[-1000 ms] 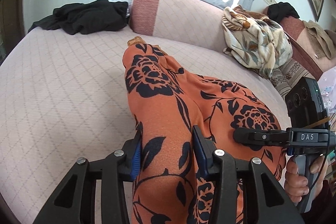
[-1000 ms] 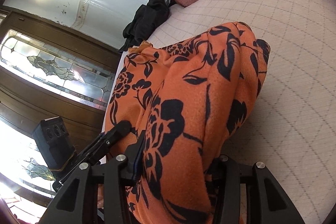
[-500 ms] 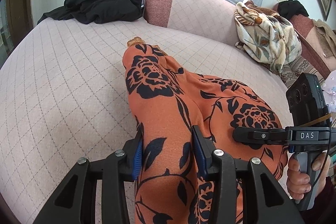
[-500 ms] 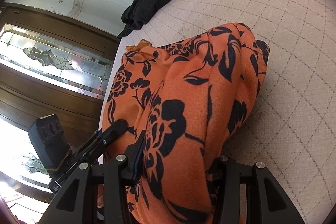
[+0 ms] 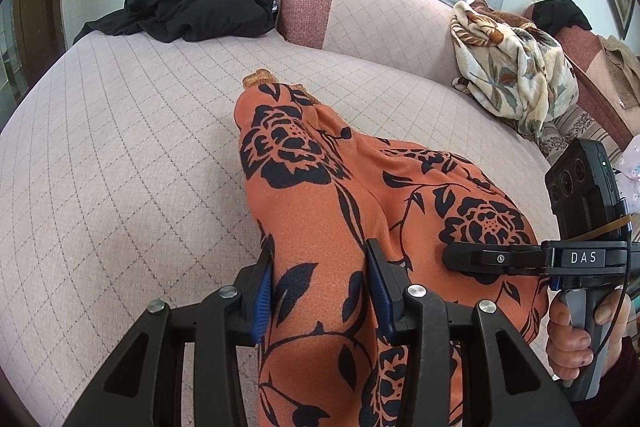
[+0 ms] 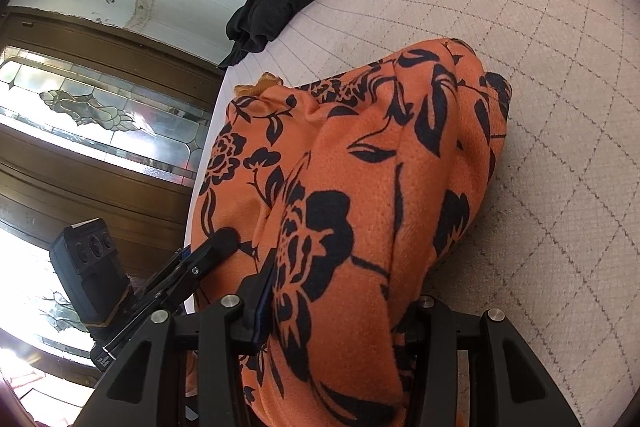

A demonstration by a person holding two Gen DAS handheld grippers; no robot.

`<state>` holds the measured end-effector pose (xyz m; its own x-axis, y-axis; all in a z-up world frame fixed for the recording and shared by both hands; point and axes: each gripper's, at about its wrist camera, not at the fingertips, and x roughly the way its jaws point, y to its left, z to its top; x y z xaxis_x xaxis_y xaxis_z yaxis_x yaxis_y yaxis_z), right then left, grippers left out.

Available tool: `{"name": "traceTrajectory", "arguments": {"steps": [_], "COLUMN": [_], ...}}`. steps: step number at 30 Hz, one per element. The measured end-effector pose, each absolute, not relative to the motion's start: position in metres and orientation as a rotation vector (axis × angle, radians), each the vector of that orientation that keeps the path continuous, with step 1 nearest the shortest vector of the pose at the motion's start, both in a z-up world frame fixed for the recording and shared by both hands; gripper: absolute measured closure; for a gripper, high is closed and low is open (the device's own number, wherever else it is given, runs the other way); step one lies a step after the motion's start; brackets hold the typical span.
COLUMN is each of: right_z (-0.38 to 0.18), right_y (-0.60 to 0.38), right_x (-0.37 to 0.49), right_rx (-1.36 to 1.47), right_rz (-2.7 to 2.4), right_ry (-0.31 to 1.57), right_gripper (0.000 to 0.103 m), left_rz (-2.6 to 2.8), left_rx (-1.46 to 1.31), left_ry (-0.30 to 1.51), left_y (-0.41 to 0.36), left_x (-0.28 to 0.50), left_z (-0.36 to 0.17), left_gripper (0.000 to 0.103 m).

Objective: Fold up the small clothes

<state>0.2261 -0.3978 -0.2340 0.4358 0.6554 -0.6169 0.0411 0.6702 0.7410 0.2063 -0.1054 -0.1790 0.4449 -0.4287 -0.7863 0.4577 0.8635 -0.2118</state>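
An orange garment with black flowers (image 5: 320, 195) lies bunched on the pale quilted sofa seat (image 5: 120, 155). My left gripper (image 5: 318, 267) is shut on a fold of it near the front, with cloth bulging between the blue pads. My right gripper (image 6: 340, 291) is shut on another fold of the same garment (image 6: 360, 187); its right finger is hidden under cloth. The right gripper also shows in the left wrist view (image 5: 500, 259), pressed against the garment at the right. The left gripper also shows in the right wrist view (image 6: 216, 247), at the lower left.
A black garment (image 5: 192, 9) lies at the seat's far left edge by the armrest (image 5: 308, 3). A floral cream cloth (image 5: 512, 67) and more clothes are piled at the right. A wooden door with leaded glass (image 6: 80, 115) stands beyond the seat.
Both grippers keep their hold on the garment. The views have shifted slightly forward and down over the seat; the garment's shape is nearly the same.
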Motion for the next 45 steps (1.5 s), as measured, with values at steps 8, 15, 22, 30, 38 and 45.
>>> {"name": "traceTrajectory", "arguments": {"steps": [8,15,22,30,38,45], "right_z": [-0.239,-0.244,-0.250,-0.232,-0.201,-0.176], "right_y": [-0.399,-0.399,-0.400,-0.401,-0.410,-0.417], "right_x": [0.228,0.231,0.235,0.230,0.213,0.211], "right_rx": [0.773,0.779,0.766,0.667,0.520,0.504], "right_rz": [0.428,0.419,0.394,0.343,0.206,0.092], "right_ry": [1.078,1.098,1.138,1.130,1.018,0.787], "right_gripper": [0.056,0.055,0.046,0.045,0.045,0.045], "left_rz": [-0.540,-0.517,-0.493,-0.410,-0.331,-0.315], "left_rx": [0.032,0.031,0.064,0.102,0.179,0.173], "left_ry": [0.970,0.982,0.956,0.898,0.823,0.825], "left_y": [-0.105,-0.103,-0.102,-0.098,-0.104,-0.107], "left_x": [0.207,0.209,0.207,0.206,0.203,0.210], "left_z": [-0.180,-0.182,-0.180,-0.173,-0.167,-0.168], "left_gripper": [0.059,0.057,0.053,0.038,0.031,0.031]}}
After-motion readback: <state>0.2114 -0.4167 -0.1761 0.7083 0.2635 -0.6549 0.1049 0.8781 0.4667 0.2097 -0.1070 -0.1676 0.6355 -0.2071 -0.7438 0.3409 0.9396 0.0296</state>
